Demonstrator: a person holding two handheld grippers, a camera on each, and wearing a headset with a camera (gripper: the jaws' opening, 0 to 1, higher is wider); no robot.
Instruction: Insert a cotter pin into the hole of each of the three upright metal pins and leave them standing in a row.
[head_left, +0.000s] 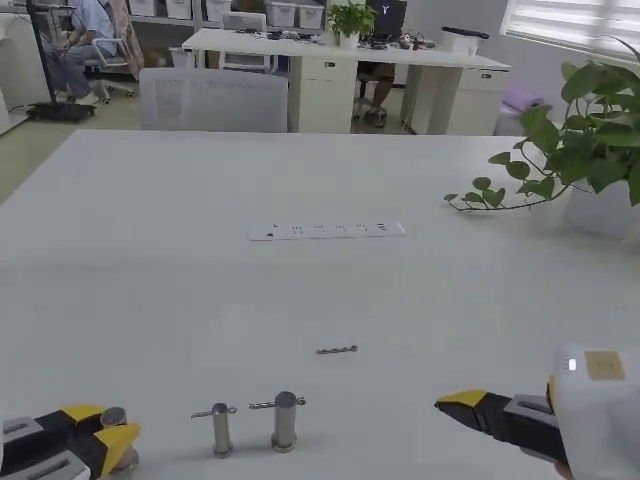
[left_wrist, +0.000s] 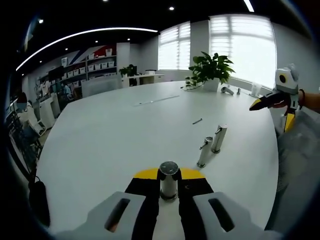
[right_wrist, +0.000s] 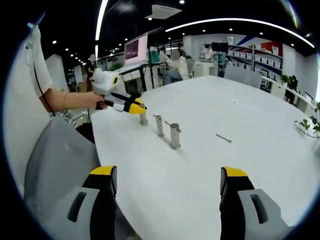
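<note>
Steel cotter pin loose on workbench beyond pin row: light, thin, stiff, prob slippery, pinch mid-shank | L gripper clamped on bare upright pin, row's left end | R gripper jaws wide, empty | mid pin & right pin already cottered

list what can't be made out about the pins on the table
third upright pin: hole and lower shaft hidden by the jaws of the left gripper, left gripper view and head view
loose cotter pin: too small in every view to tell its ends apart
fitted cotter pins: too small to tell how far through they sit
</note>
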